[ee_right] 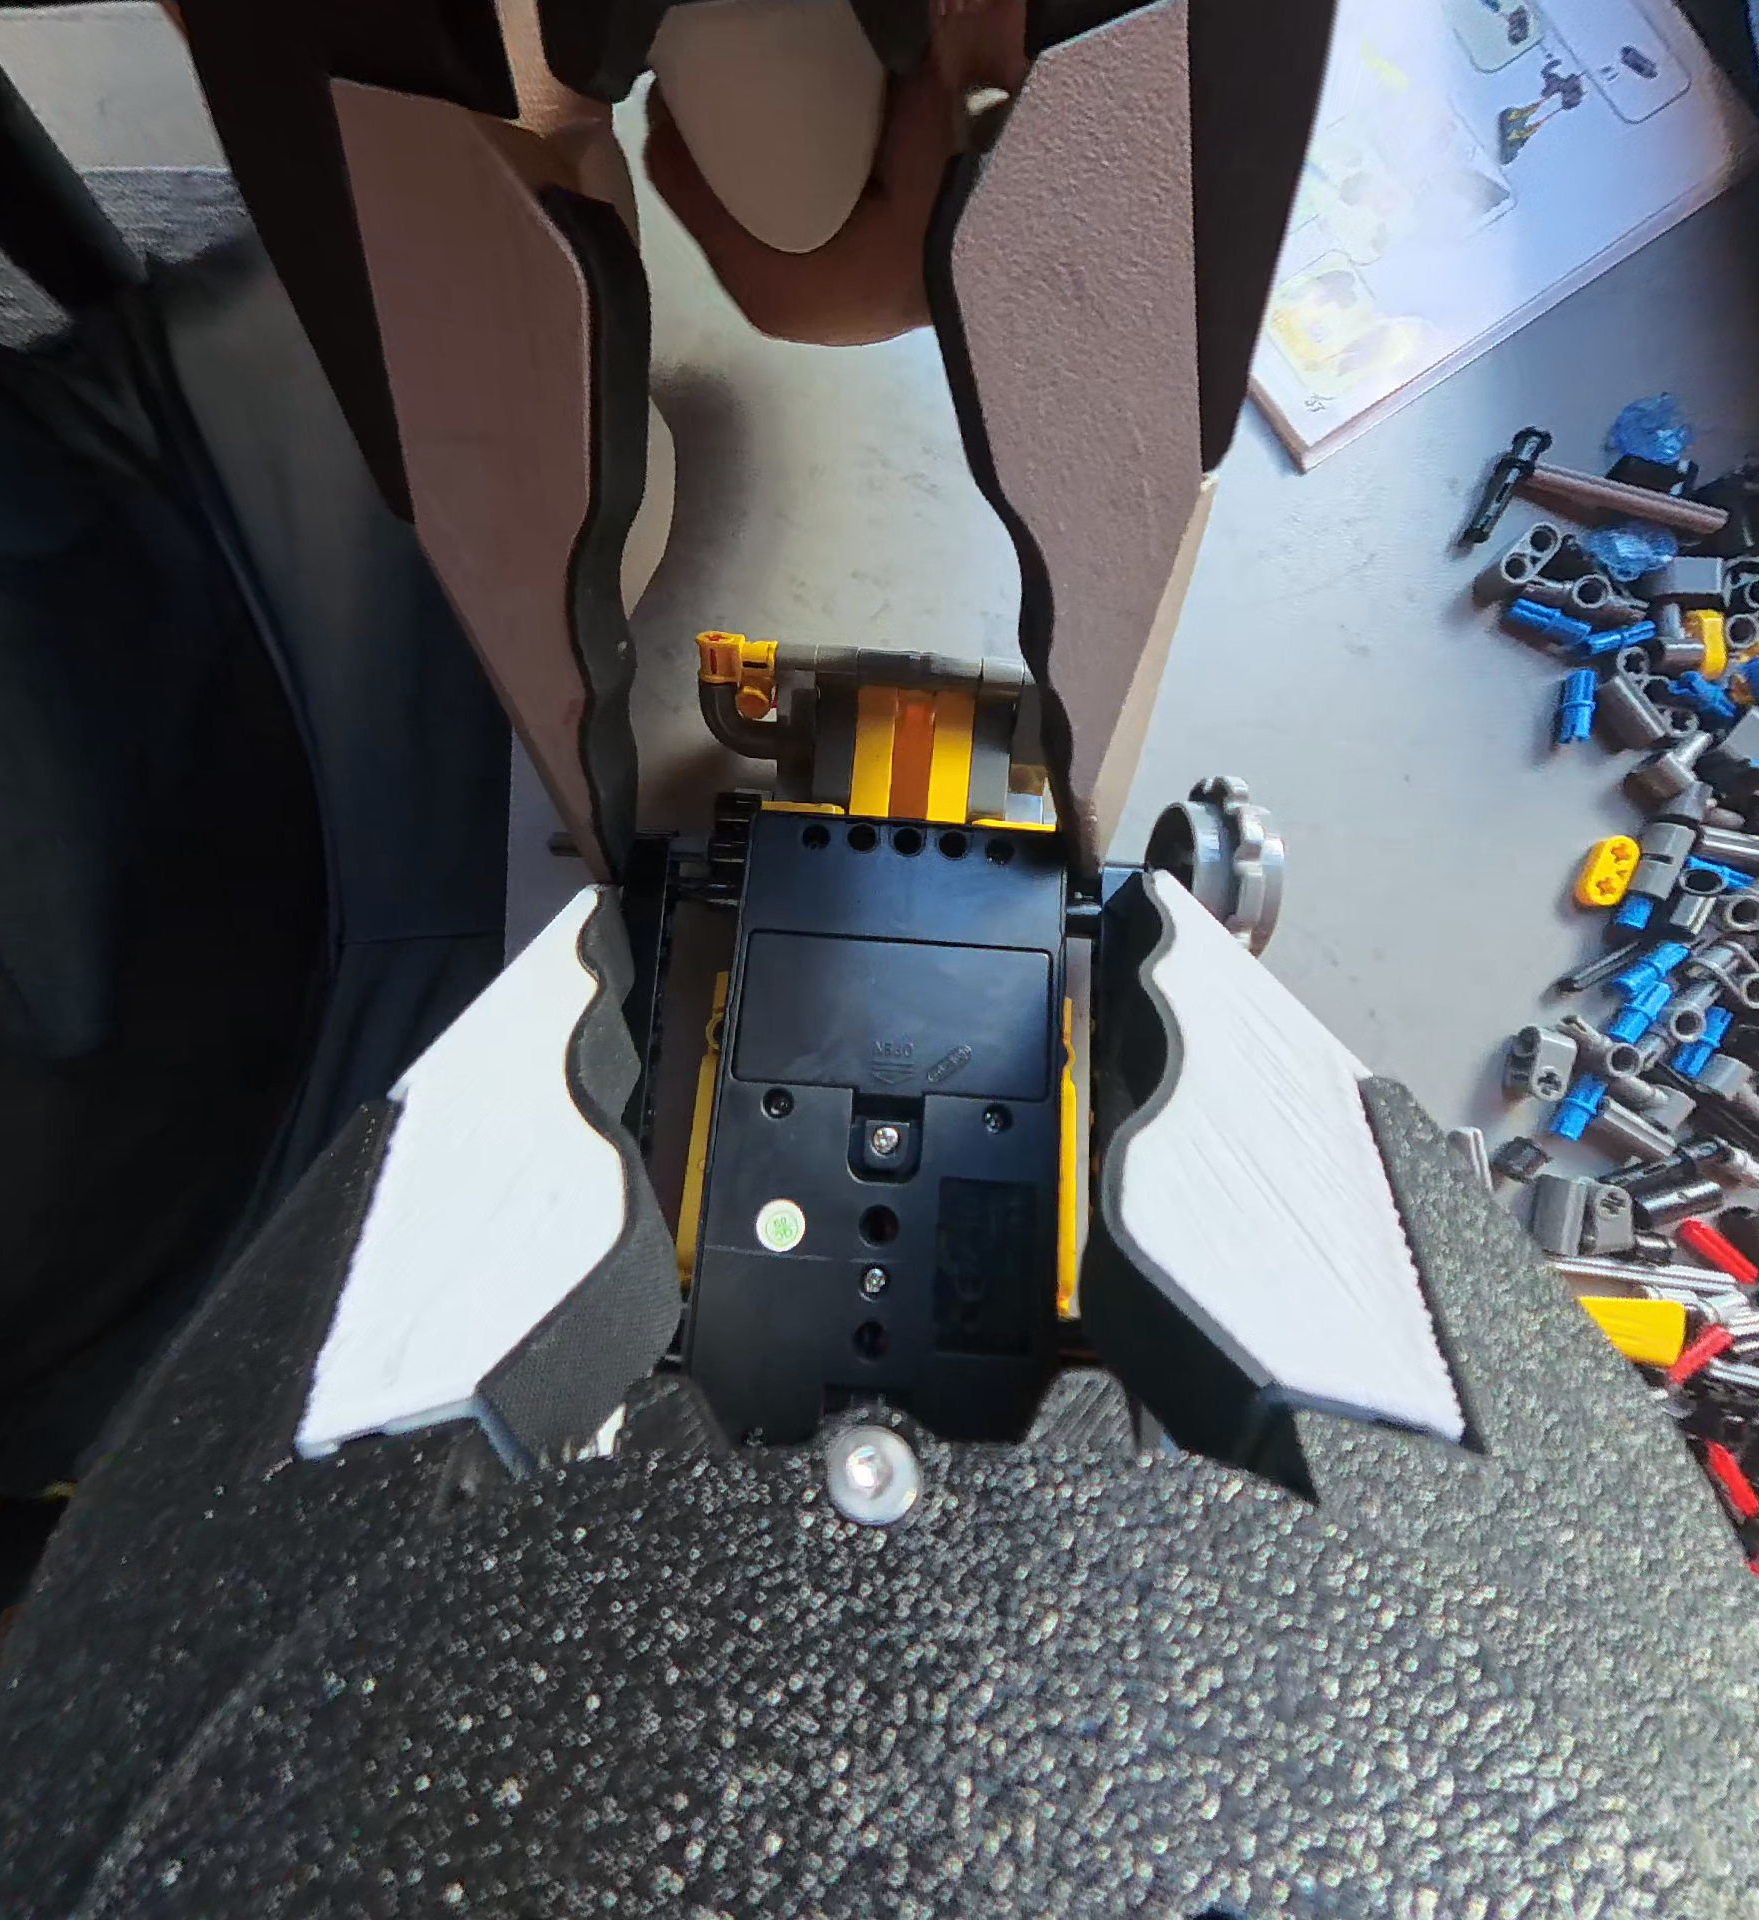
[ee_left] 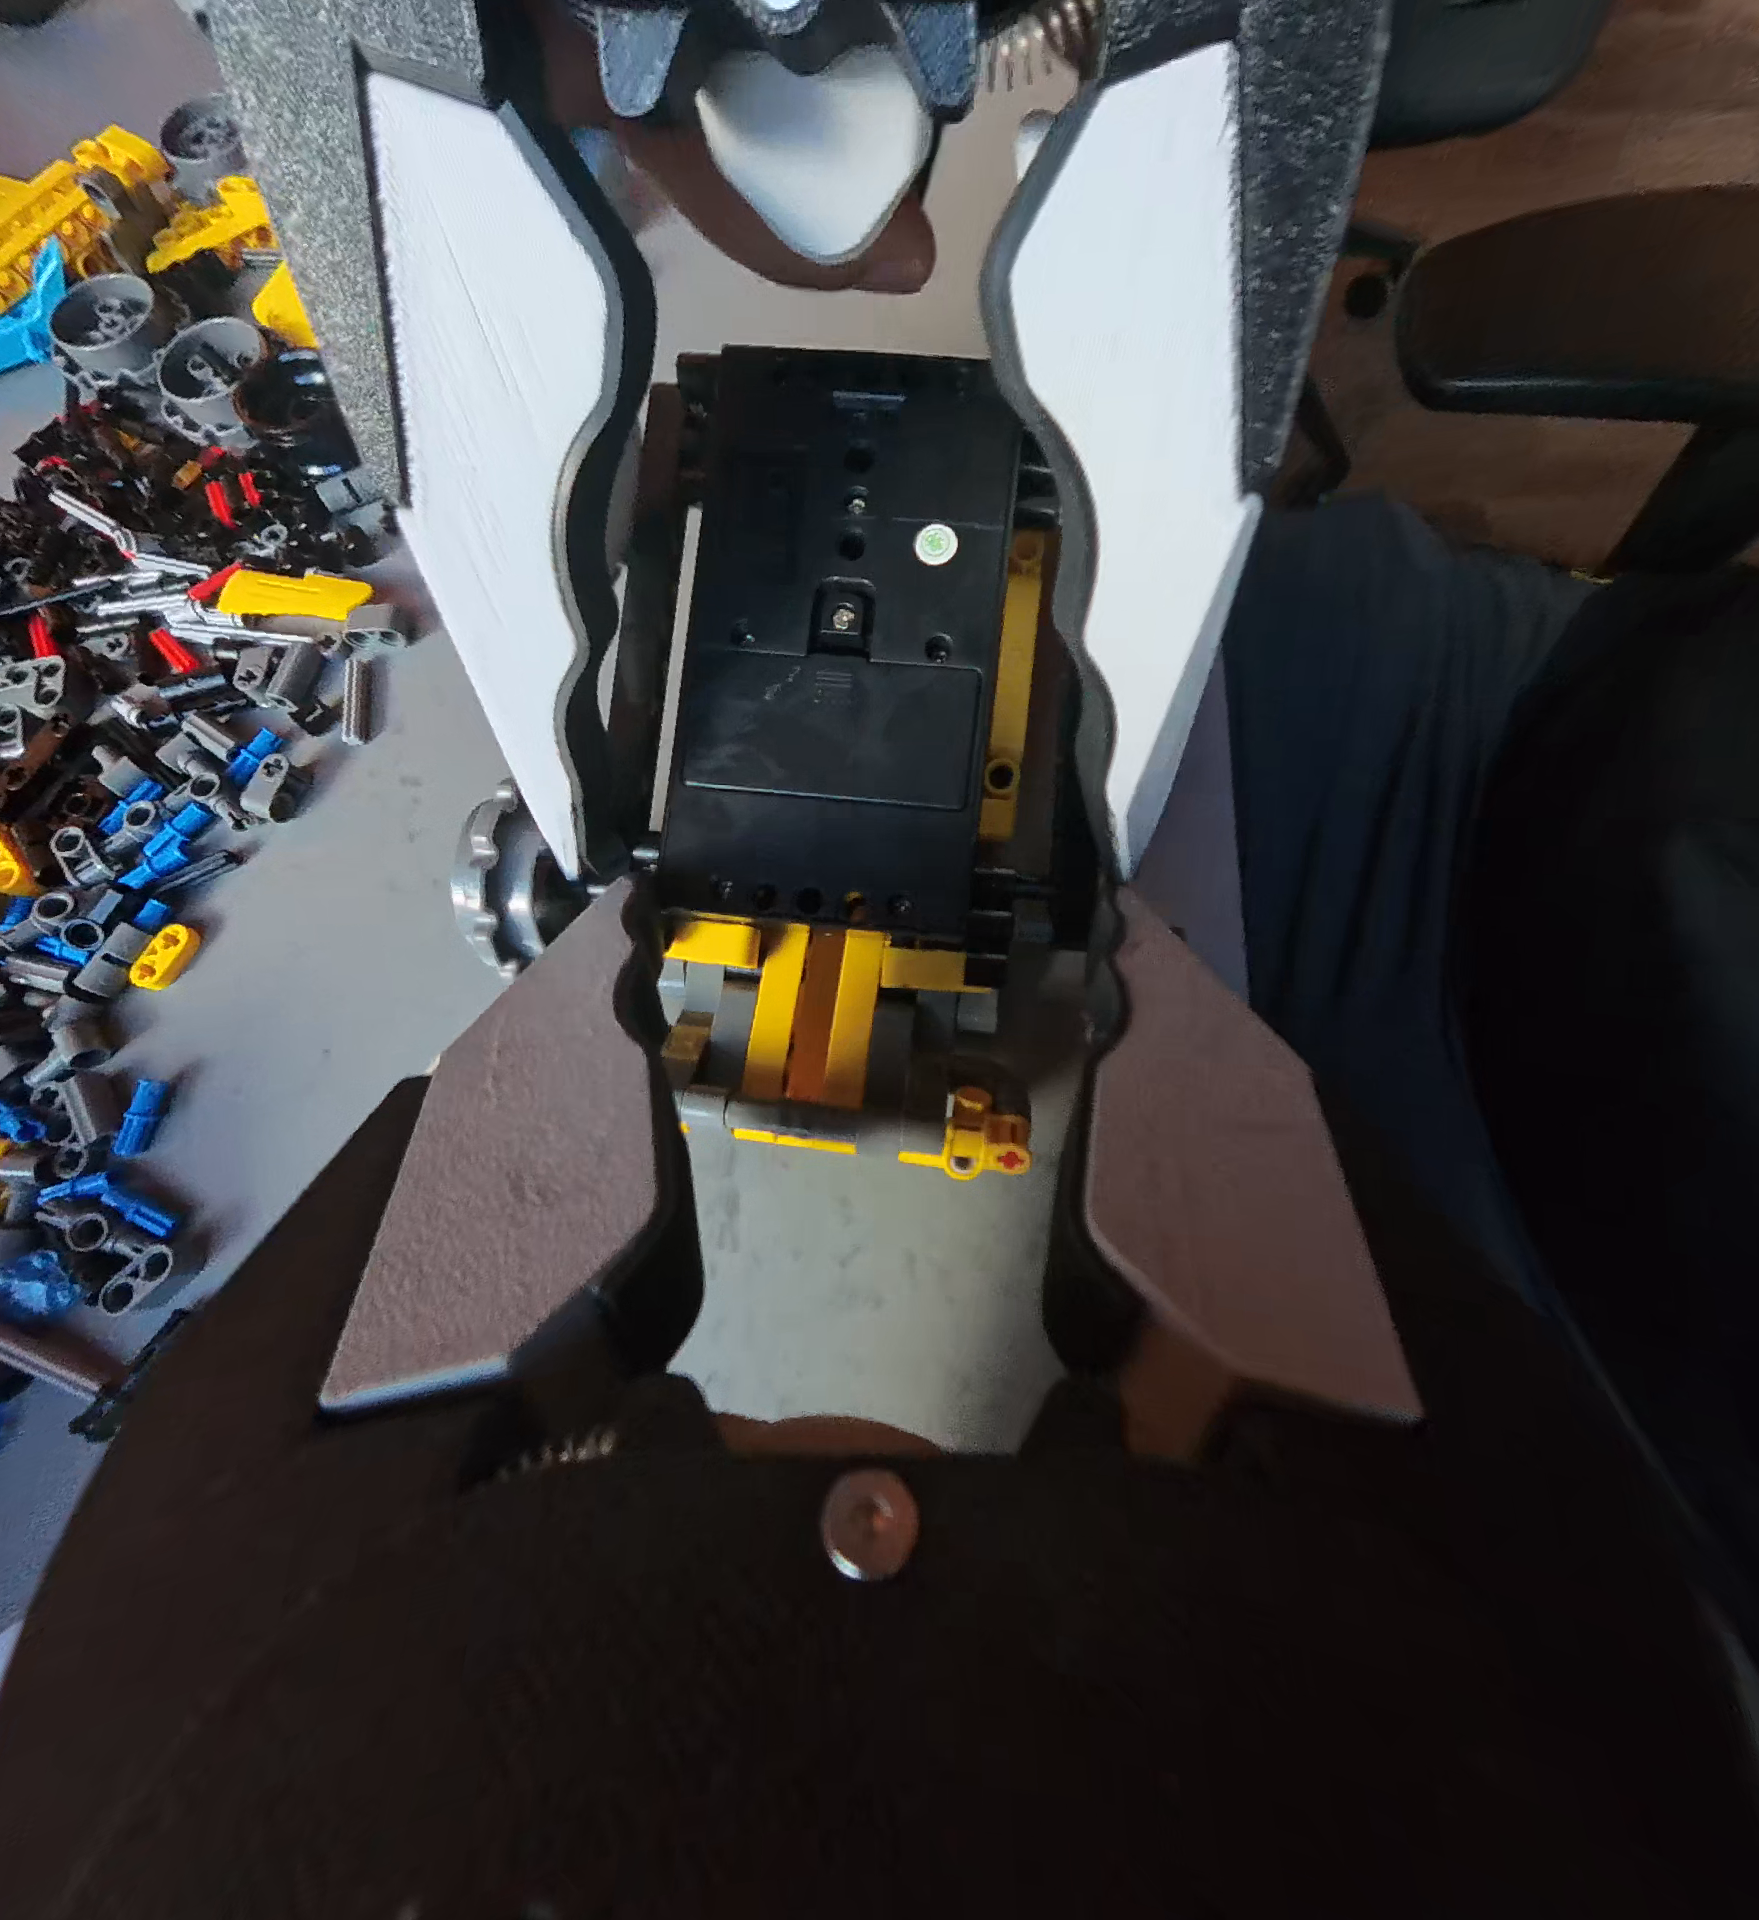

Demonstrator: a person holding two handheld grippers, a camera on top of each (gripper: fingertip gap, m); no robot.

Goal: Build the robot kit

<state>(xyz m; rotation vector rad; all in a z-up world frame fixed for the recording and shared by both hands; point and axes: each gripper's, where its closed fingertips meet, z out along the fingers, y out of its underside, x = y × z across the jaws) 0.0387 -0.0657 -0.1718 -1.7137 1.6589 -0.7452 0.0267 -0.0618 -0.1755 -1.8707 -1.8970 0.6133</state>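
A brick-built model with a black battery box (ee_left: 833, 644), and yellow and grey beams at one end, is held just above the grey table (ee_left: 355, 1039). My left gripper (ee_left: 859, 914), brown-fingered, is shut on the yellow and grey end. My right gripper (ee_right: 870, 904), white-fingered with a speckled grey body, is shut on the sides of the black box (ee_right: 885, 1039). The two grippers face each other, fingertips almost meeting. The right gripper shows at the top of the left wrist view (ee_left: 854, 847), and the left gripper at the top of the right wrist view (ee_right: 844, 842).
A grey toothed wheel (ee_right: 1218, 862) lies beside the model. A pile of small blue, grey, black and yellow parts (ee_left: 127, 727) covers the table on that side. An open instruction booklet (ee_right: 1426, 208) lies beyond. A person's dark clothing (ee_left: 1426, 831) and a chair (ee_left: 1633, 364) are off the table edge. My two grippers' fingertips are within a few centimetres of each other.
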